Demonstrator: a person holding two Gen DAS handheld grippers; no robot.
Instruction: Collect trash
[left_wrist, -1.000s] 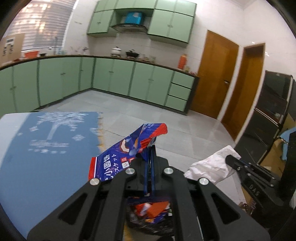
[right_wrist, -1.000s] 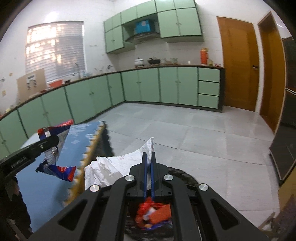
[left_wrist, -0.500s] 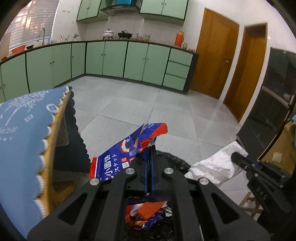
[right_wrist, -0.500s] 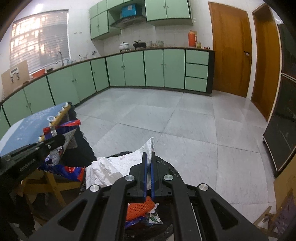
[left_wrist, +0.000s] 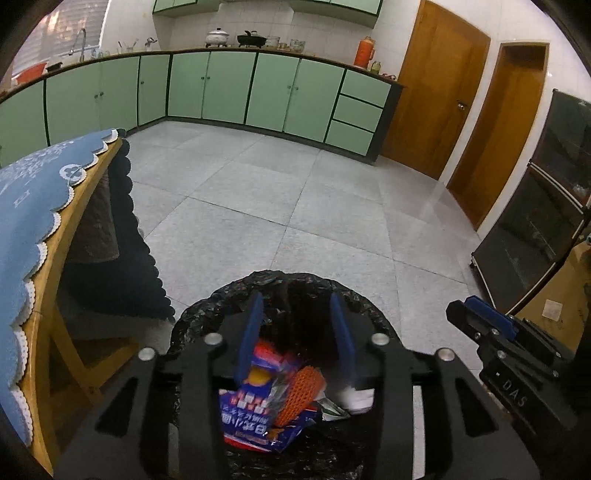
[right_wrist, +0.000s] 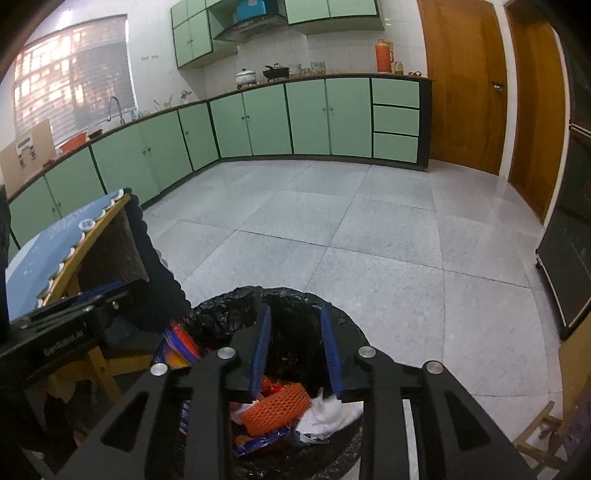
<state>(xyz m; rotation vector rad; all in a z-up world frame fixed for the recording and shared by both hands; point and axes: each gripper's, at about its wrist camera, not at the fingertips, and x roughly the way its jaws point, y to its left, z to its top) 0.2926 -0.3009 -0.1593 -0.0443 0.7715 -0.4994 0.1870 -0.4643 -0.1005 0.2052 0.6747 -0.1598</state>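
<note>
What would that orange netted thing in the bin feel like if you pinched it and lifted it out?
The orange foam net looks open-meshed and puffy, so it is probably very light and would squash under the pads. It lies loose on the wrappers in the black-lined trash bin, so it should lift freely, though its mesh might snag.

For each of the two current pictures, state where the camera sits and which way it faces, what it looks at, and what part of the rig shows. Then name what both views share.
Left wrist: sits on the left gripper, faces forward and down into the bin; open jaws above the blue wrapper; right gripper at right edge.
Right wrist: sits on the right gripper, faces forward and down; open jaws above the white paper; left gripper at left edge.
Shared: bin, orange net, blue tablecloth, green cabinets.
</note>
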